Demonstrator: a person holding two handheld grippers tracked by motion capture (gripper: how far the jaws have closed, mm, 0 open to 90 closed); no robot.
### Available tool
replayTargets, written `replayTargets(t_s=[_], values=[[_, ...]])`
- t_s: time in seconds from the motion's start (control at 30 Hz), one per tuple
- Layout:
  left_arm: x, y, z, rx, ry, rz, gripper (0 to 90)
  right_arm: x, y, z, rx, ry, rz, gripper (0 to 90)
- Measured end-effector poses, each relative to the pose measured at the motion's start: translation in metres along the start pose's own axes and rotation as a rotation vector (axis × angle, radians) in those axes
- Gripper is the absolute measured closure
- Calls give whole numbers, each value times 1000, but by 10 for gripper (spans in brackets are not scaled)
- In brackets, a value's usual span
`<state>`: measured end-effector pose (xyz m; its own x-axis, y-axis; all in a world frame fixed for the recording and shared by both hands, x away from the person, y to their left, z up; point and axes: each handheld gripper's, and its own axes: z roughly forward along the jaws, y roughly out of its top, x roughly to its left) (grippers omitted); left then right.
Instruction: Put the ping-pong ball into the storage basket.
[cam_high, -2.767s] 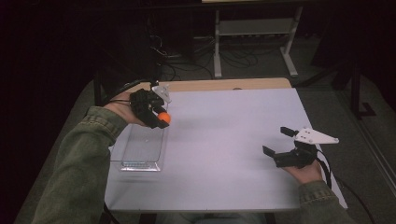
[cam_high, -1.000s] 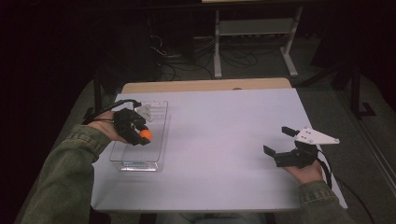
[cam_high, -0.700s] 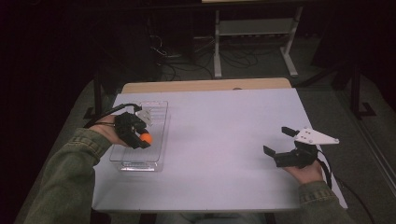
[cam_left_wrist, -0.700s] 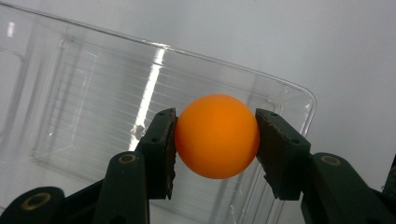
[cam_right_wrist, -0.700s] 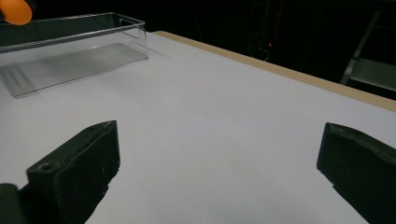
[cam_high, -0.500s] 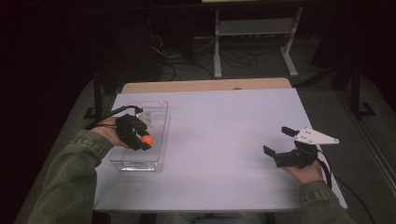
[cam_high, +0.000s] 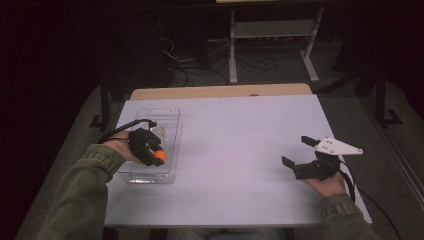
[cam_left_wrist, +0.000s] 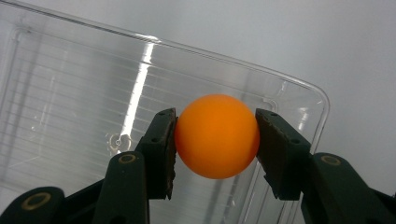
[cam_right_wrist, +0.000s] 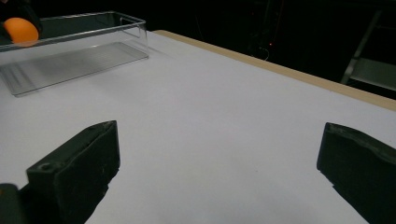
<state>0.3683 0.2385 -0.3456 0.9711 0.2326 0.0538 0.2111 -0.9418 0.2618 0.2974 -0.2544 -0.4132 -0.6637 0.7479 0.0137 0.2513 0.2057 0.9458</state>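
Orange ball (cam_left_wrist: 217, 136) is clamped between the left gripper (cam_high: 148, 148) jaws, held directly above the clear tray (cam_high: 167, 116) at the tabletop (cam_high: 235, 150) left side. Right gripper (cam_high: 306, 156) rests well apart, jaws wide, holding nothing.

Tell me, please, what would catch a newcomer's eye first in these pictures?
The bright orange ball stands out at once, pinched between the black jaws of the left tongs over the clear plastic rectangular tray at the table's left side. Next comes the right tongs, held wide open and holding nothing above the bare white tabletop on the right.
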Motion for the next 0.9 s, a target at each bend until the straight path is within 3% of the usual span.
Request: replayTargets(t_s=[0.9], values=[[2, -8, 31, 37, -49, -22, 504, 1, 0, 0, 7, 4, 1, 0]])
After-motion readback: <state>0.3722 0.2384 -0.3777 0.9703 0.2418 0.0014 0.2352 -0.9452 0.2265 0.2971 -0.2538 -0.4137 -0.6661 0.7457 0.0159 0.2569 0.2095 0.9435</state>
